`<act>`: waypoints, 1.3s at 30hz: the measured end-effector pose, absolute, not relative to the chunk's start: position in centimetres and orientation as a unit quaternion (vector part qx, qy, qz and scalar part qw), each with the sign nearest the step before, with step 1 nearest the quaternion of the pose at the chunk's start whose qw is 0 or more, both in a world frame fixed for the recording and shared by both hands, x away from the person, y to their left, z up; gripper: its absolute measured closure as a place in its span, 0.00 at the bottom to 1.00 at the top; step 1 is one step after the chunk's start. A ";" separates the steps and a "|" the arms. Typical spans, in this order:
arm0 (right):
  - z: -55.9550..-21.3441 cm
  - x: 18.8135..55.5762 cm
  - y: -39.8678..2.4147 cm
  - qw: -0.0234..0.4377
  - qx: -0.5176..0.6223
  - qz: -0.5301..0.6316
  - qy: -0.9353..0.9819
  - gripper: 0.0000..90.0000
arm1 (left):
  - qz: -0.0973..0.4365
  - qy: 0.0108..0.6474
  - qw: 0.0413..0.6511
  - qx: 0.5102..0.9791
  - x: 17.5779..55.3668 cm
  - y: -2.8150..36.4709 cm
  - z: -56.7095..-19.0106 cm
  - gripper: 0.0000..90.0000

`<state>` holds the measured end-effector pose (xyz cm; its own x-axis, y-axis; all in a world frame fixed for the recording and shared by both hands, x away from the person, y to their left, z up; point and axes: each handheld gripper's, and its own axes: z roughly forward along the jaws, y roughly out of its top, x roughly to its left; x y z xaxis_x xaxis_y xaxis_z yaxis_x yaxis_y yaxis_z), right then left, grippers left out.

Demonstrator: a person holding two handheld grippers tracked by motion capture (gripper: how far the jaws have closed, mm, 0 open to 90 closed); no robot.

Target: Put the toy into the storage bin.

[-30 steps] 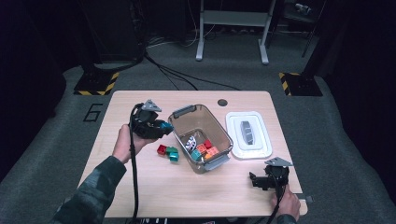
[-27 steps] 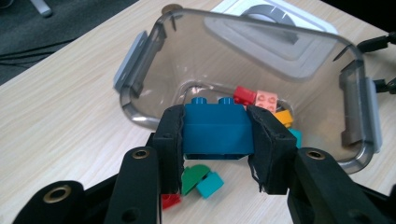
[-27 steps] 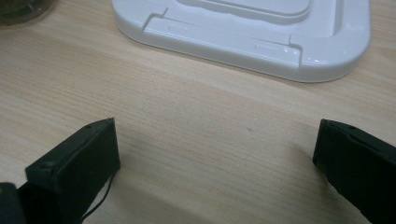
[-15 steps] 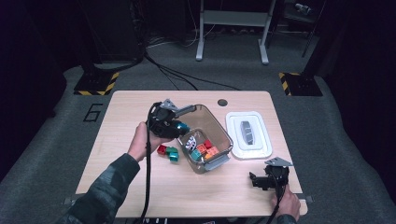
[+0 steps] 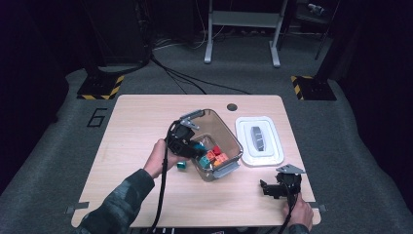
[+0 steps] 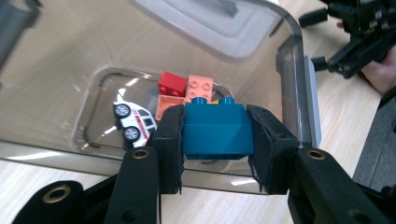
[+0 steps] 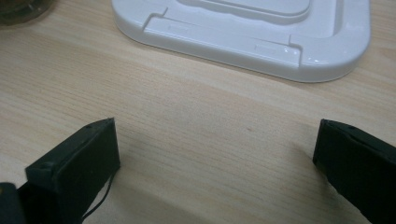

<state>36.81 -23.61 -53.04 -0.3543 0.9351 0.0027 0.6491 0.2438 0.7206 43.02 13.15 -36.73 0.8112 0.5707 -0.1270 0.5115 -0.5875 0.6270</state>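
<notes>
My left gripper (image 5: 191,146) is shut on a blue brick (image 6: 214,130), which its two pads squeeze from the sides. It holds the brick over the near wall of a clear plastic bin (image 5: 233,139). Inside the bin (image 6: 289,70) lie a white toy car (image 6: 133,122), a red brick (image 6: 170,84), a pink brick (image 6: 201,87) and an orange brick (image 6: 166,105). My right gripper (image 5: 268,187) rests low at the table's front right, open, with bare wood between its jaws (image 7: 215,154).
A white lid (image 5: 258,141) lies flat right of the bin, just beyond the right gripper (image 7: 243,23). A small teal brick (image 5: 181,165) sits on the table by the left hand. The wooden table (image 5: 136,122) has open room at left and front.
The left hand has moved right and down, from left of the bin to its near rim, with the blue brick in the jaws. The right gripper has stayed put.
</notes>
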 end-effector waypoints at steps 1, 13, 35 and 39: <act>-53.0 36.8 -23.6 0.221 0.523 0.323 0.757 0.00 | 0.038 0.302 0.336 0.892 43.0 13.0 -36.9 0.65; -53.0 36.8 -23.6 0.221 0.523 0.323 0.757 0.00 | 0.017 0.288 0.308 0.907 42.6 12.2 -37.7 0.65; -53.0 36.8 -23.6 0.221 0.523 0.323 0.757 0.00 | 0.102 0.368 0.343 0.858 43.6 20.6 -37.0 0.18; -53.0 36.8 -23.6 0.221 0.524 0.323 0.757 0.00 | 0.129 0.395 0.333 0.847 44.1 22.5 -38.4 0.17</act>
